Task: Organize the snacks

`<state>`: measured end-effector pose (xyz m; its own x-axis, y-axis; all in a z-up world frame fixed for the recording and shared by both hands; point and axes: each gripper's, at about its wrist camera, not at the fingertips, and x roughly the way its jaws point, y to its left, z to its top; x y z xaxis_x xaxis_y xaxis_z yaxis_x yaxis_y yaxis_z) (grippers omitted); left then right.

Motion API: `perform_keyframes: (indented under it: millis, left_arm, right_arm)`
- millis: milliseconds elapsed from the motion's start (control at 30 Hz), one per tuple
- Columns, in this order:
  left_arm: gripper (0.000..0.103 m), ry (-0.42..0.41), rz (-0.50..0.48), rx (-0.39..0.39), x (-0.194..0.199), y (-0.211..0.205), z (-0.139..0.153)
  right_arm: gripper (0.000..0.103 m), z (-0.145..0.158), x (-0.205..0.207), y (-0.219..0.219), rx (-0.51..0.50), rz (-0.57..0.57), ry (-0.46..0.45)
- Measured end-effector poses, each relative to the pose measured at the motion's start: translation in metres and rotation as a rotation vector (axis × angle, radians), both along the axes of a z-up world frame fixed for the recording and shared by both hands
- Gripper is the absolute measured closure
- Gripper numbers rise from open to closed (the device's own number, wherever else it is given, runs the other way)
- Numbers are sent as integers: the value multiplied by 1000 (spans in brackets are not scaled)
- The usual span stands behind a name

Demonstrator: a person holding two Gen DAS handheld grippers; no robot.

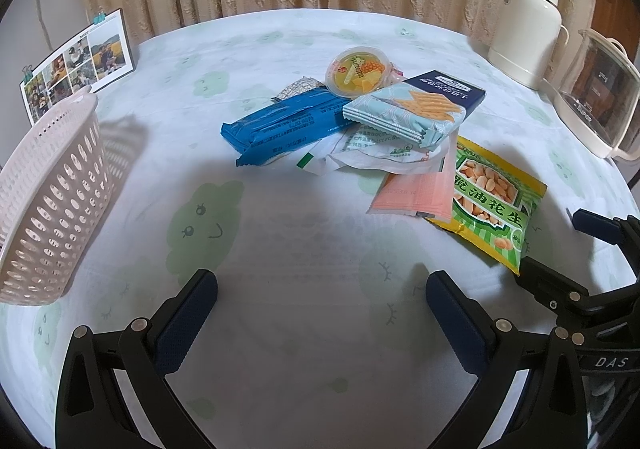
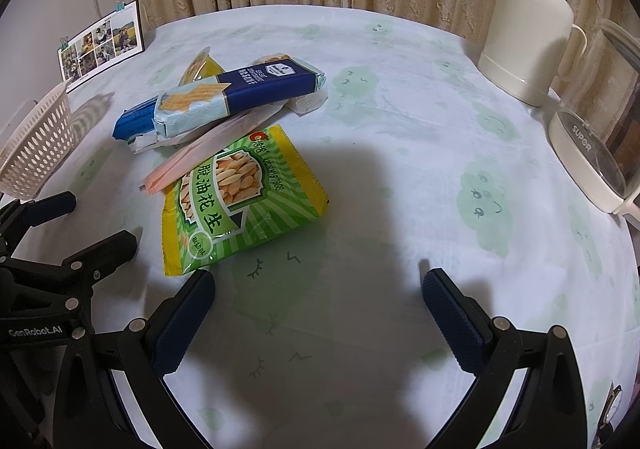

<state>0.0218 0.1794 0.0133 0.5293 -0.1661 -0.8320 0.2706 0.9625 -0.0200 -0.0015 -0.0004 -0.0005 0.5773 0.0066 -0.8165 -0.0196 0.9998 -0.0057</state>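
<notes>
Both claws, left claw [image 1: 322,305] and right claw [image 2: 318,303]: black linkage frames, silver rivets, ribbed navy finger pads [image 2: 452,319], white "GenRobot.AI" lettering.

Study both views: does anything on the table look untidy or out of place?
Yes. The snacks lie in a loose, overlapping pile: the cracker pack rests askew across the blue packet, and the peanut bag overlaps a pink sachet. None lies in the basket.

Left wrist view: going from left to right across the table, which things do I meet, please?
Basket → photo card → blue packet → peanut bag → white flask → glass kettle.
</notes>
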Motion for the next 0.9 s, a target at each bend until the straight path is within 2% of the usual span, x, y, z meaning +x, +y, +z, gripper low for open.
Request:
perform_keyframes:
  millis: [333, 633, 900]
  left_arm:
    - [0, -3, 0, -1, 0, 1, 0]
    - [0, -68, 42, -37, -10, 8, 11]
    - [0, -143, 42, -1, -18, 8, 20]
  right_arm:
    - [0, 1, -2, 0, 9, 18, -2]
    - [0, 13, -15, -9, 88, 8, -104]
    - [0, 20, -20, -1, 103, 57, -148]
